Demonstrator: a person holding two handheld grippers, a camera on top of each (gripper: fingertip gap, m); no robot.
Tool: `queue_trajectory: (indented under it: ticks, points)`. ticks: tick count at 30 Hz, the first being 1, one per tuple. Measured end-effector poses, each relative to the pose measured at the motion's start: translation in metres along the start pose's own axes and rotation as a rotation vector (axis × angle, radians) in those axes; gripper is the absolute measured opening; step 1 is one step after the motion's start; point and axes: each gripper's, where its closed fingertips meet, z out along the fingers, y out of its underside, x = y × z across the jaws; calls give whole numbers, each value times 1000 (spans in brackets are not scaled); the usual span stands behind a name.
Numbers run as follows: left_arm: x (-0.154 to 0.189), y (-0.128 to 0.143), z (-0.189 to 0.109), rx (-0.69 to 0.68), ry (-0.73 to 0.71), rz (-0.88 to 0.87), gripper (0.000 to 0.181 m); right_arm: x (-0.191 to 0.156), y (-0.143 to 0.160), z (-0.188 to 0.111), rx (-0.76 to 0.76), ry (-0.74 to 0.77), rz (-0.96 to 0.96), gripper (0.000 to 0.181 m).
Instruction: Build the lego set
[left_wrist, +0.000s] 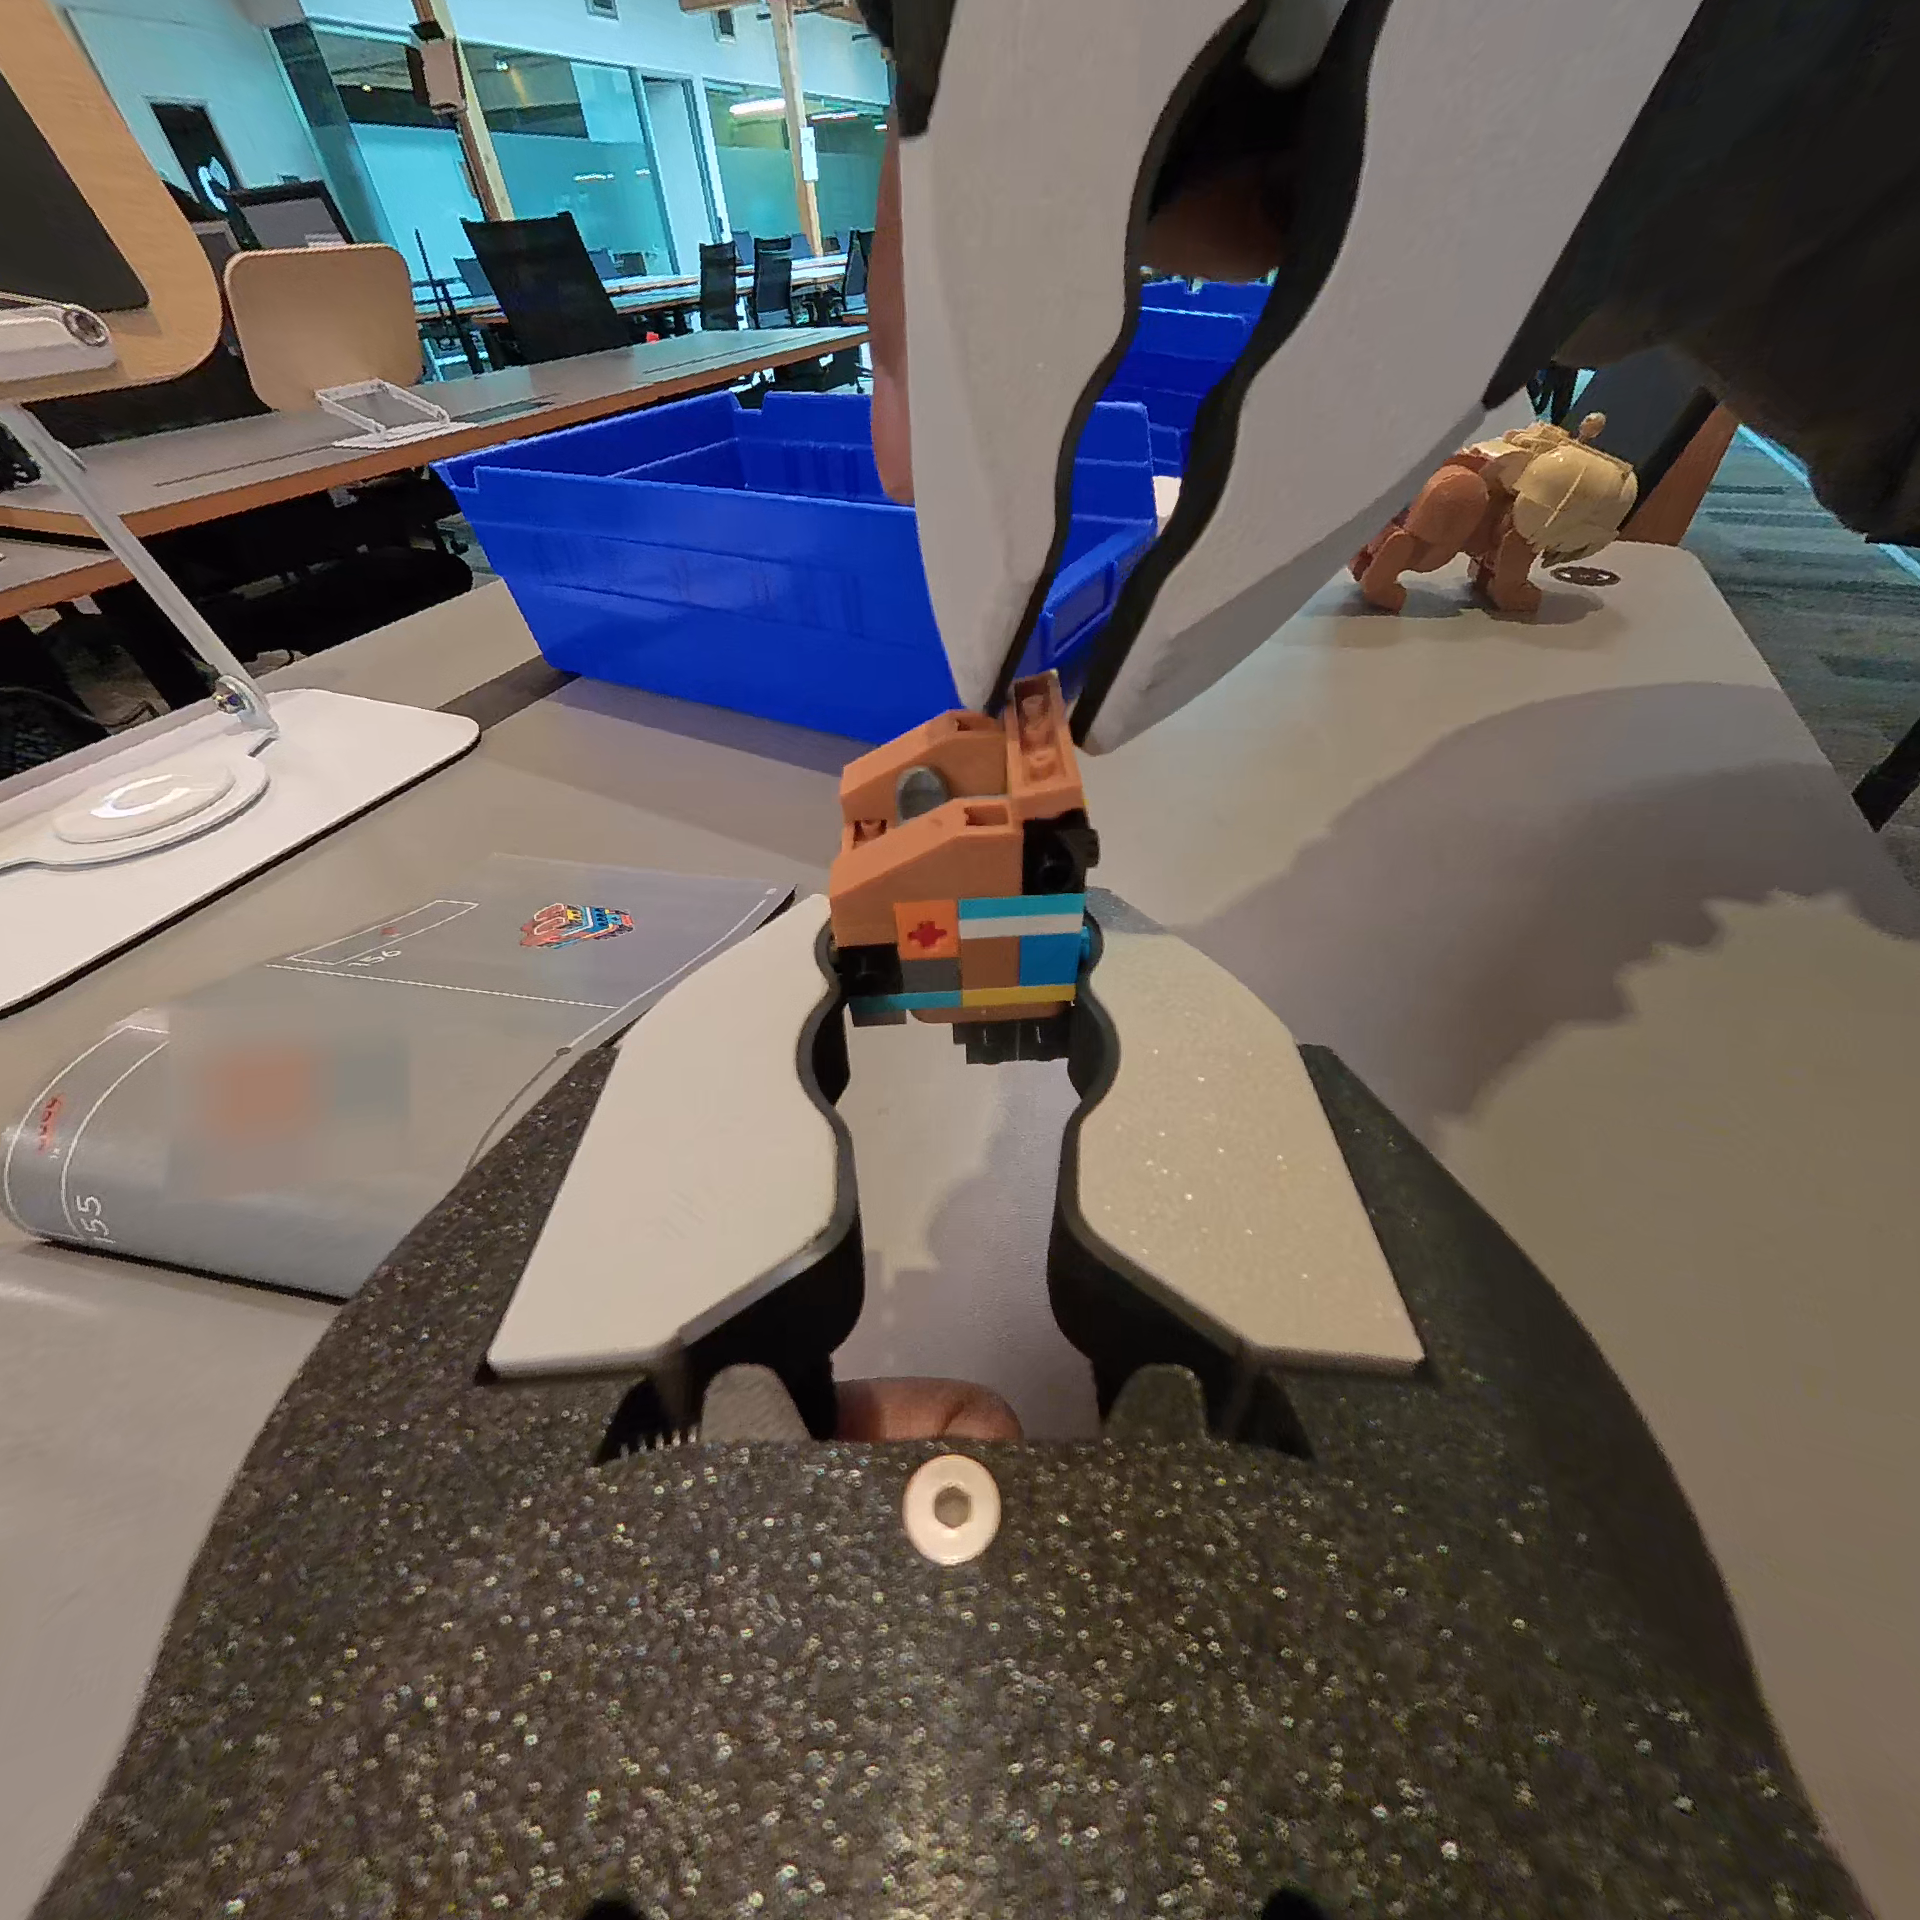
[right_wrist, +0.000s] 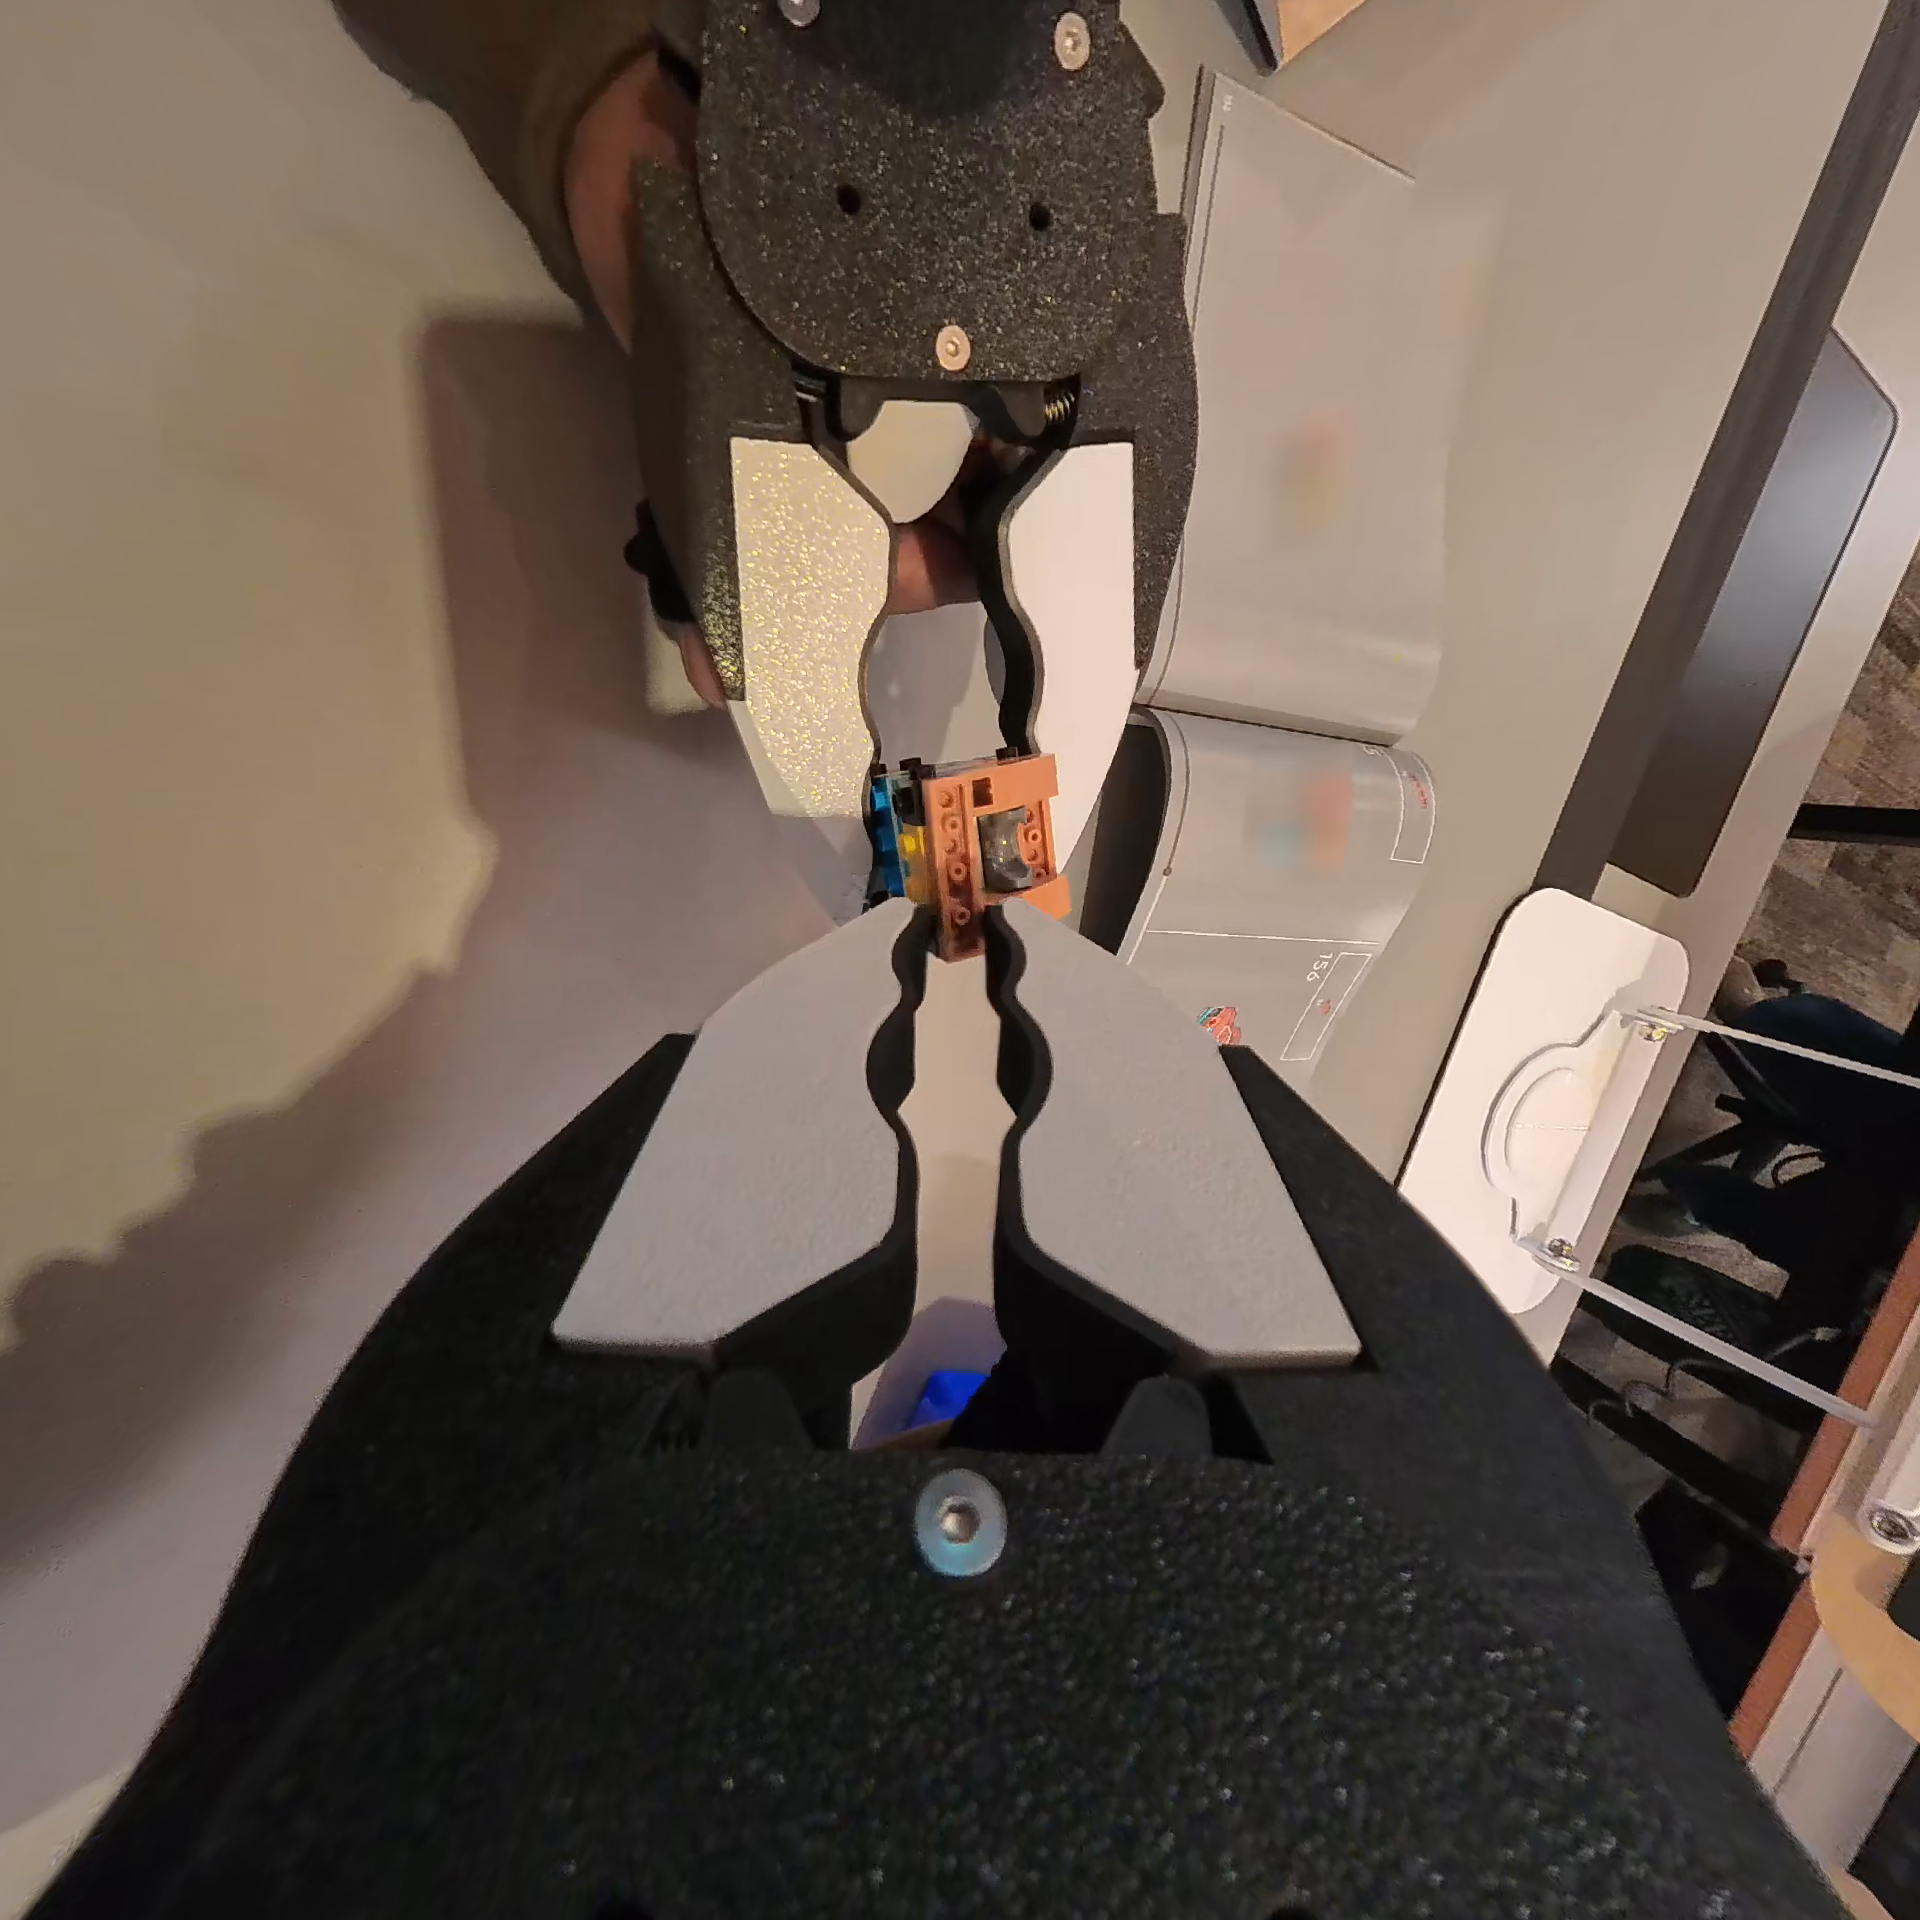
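Observation:
My left gripper (left_wrist: 961, 966) is shut on a small lego assembly (left_wrist: 935, 862) of brown bricks with orange, blue, white and yellow tiles, and holds it above the grey table (left_wrist: 1455, 1039). My right gripper (left_wrist: 1039, 717) comes down from above, shut on a narrow brown plate (left_wrist: 1042, 732) that touches the assembly's top right edge. In the right wrist view my right gripper (right_wrist: 954, 930) pinches the end of that brown plate (right_wrist: 958, 883), which lies against the assembly (right_wrist: 1013, 831). The left gripper (right_wrist: 961, 821) holds the assembly from the far side.
A blue bin (left_wrist: 727, 561) stands behind the assembly. An open instruction booklet (left_wrist: 364, 1039) lies to the left, next to a white monitor stand base (left_wrist: 208, 790). A built brown and tan lego animal (left_wrist: 1496, 509) stands at the far right near the table edge. The left gripper's tips are roughly 4 centimeters from the right gripper's.

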Motion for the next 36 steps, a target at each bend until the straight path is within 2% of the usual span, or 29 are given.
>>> queue_trajectory:
  ticks: [5, 10, 14, 17, 22, 26, 29, 36]
  points:
    - [-1, -1, -1, 9, 6, -22, 39, 0, -2, -1, 27, 3, -11, 13]
    - [-3, -3, -2, 19, 17, -48, 39, 6, -6, -8, 106, 85, -16, 23]
    - [-10, -7, -7, 23, 15, -58, 39, 11, 0, -11, 206, 276, -90, 33]
    - [-15, -10, -11, 23, 11, -56, 39, 16, 7, -12, 283, 501, -180, 36]
    - [-21, -10, -14, 15, 16, -73, 39, 20, 11, -1, 335, 737, -211, 58]
    - [-25, -12, -17, 17, 21, -80, 39, 23, 8, 11, 336, 855, -241, 77]
    - [-24, -16, -19, 28, 34, -75, 39, 23, 7, 16, 334, 960, -285, 80]
    - [-16, -7, -13, -11, 68, -46, 40, 17, 15, 26, 342, 1069, -317, 90]
